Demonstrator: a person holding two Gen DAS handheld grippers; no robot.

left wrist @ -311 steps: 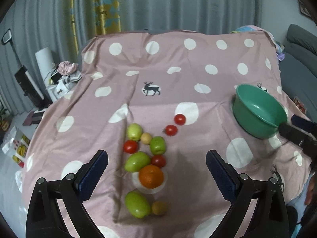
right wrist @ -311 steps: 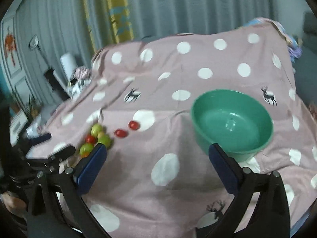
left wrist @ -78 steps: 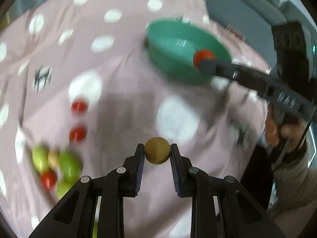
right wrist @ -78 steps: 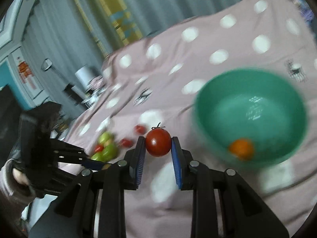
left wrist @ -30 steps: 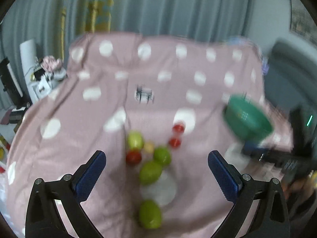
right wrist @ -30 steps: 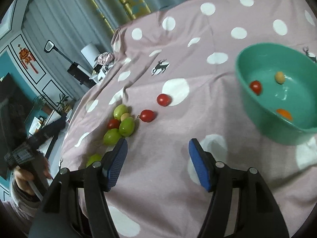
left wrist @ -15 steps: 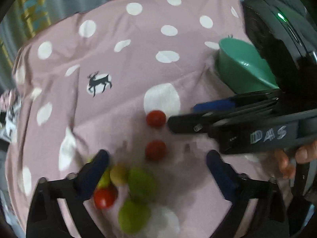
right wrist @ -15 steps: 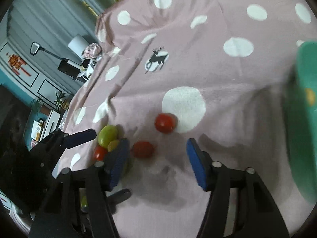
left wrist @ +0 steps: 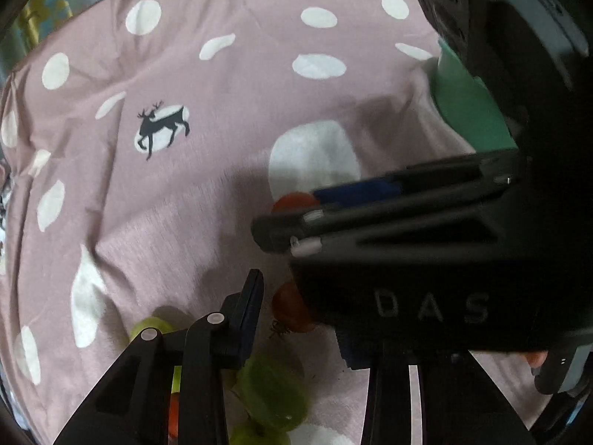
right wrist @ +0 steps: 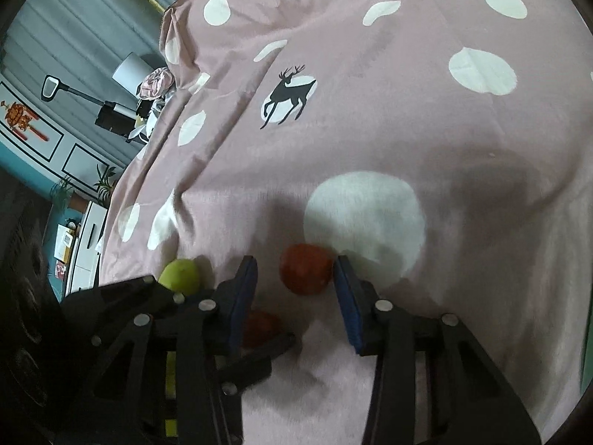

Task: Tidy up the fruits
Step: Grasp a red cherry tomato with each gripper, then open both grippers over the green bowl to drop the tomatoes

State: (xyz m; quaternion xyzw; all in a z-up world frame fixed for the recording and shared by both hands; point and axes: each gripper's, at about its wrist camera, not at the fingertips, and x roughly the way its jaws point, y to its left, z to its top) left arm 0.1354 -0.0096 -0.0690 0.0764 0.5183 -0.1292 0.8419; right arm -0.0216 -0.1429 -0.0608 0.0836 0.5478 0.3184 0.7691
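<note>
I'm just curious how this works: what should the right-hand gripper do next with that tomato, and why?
Probably finish closing. The right gripper has just been closing its jaws on either side of the tomato, which sits on the cloth between them, but a gap shows on one side, so it does not look gripped yet.

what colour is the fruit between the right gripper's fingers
Red: a small tomato on the pink spotted cloth. It shows best in the right wrist view.

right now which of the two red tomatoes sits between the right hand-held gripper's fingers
The tomato at the edge of the big white dot, between the right hand-held gripper fingers. The other tomato lies nearer, half hidden behind the left finger.
</note>
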